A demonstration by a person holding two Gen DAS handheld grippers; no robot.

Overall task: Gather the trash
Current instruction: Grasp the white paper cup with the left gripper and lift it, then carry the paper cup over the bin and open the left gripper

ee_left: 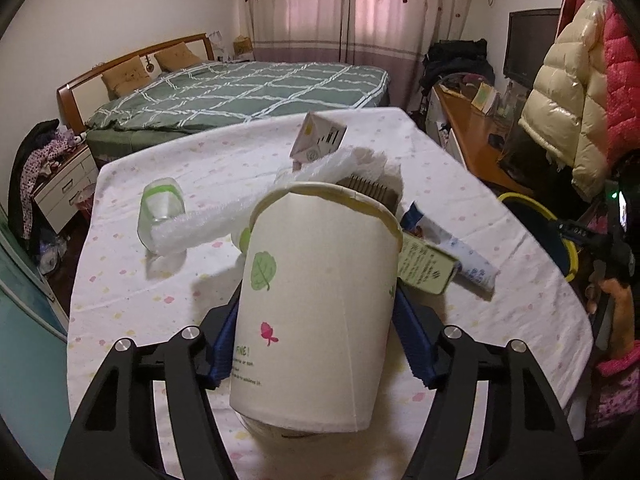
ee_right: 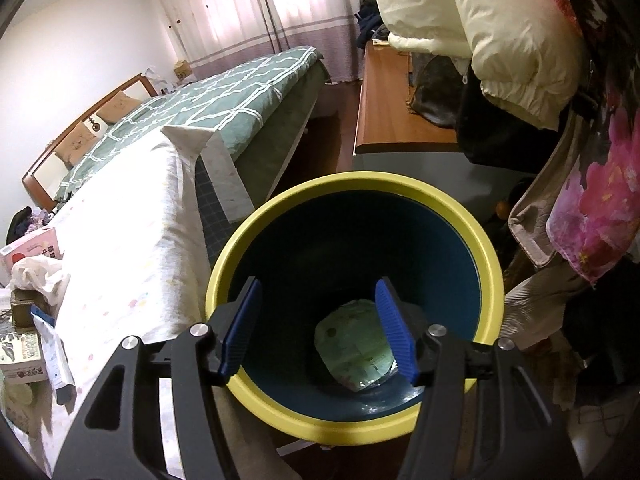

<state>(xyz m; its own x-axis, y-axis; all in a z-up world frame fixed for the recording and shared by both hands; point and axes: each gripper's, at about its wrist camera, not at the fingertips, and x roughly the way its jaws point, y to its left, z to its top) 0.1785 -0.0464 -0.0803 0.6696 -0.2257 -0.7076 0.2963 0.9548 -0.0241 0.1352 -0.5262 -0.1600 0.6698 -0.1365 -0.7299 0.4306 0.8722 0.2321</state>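
Two tongs busy: left tongs (ee_left: pixel 316 312) clamped on paper cup (ee_left: pixel 316 292) above the counter (ee_left: pixel 132 292); right tongs (ee_right: pixel 318 330) apart, empty, over the bin (ee_right: pixel 354 424). Step: cup pickup. Next: carry it to the bin, release.

A white paper cup (ee_left: pixel 316 304) printed with a green leaf and a pink flower is seen tilted on the tablecloth, its rim dented. Behind it lie a clear plastic bottle (ee_left: pixel 162 210), crumpled white wrap (ee_left: pixel 256 204) and 2 small cartons (ee_left: pixel 318 140). A yellow-rimmed blue bin (ee_right: pixel 356 264) holds what may be 1 flattened pale-green wrapper (ee_right: pixel 356 350).
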